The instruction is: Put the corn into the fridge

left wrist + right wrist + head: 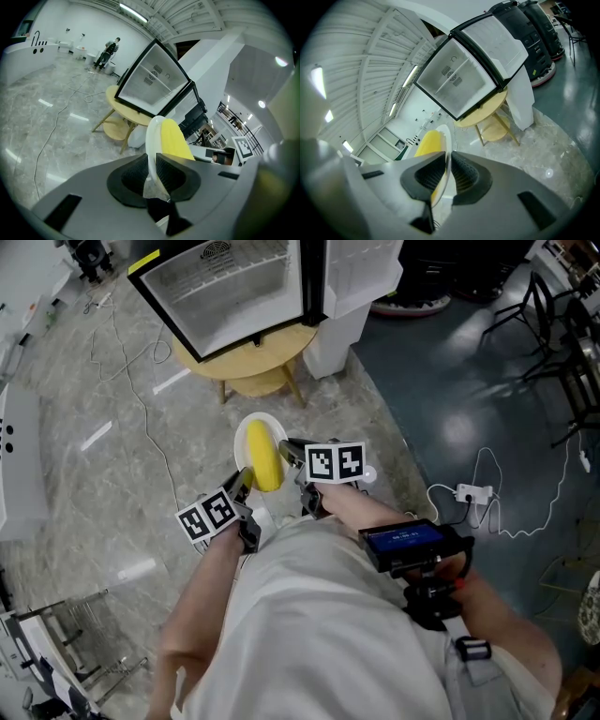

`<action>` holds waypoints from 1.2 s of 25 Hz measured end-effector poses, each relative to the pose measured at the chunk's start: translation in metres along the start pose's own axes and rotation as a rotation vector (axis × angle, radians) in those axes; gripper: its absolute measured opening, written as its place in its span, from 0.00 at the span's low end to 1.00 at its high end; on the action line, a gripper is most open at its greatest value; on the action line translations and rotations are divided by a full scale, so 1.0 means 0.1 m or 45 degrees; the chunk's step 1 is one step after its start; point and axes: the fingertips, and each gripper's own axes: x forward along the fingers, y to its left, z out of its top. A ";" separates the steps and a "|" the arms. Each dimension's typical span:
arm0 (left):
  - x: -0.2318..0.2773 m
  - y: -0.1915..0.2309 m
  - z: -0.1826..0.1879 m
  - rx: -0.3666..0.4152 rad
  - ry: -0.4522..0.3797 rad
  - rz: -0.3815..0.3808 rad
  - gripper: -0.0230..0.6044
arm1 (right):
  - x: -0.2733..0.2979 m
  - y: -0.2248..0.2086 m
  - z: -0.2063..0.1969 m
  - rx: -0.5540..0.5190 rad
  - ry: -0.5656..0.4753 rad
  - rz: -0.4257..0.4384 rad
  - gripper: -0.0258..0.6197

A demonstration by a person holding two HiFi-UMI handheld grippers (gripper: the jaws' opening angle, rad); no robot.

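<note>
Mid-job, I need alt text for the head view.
Seen from above, the left gripper and right gripper each clamp one side of a white plate carrying a yellow corn cob. Ahead, an open mini fridge sits on a round wooden table.

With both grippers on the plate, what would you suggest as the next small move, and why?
Probably carry the plate level and forward toward the fridge: the left gripper and right gripper each clamp its rim, the corn lies on it, and the fridge stands ahead.
</note>
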 end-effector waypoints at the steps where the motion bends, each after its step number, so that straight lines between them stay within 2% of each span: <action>1: 0.01 -0.01 -0.01 0.000 0.001 -0.002 0.13 | -0.01 -0.01 0.00 0.003 0.000 0.000 0.11; 30: 0.07 0.01 -0.10 -0.007 0.044 -0.009 0.13 | -0.03 -0.12 -0.09 0.044 0.023 -0.045 0.11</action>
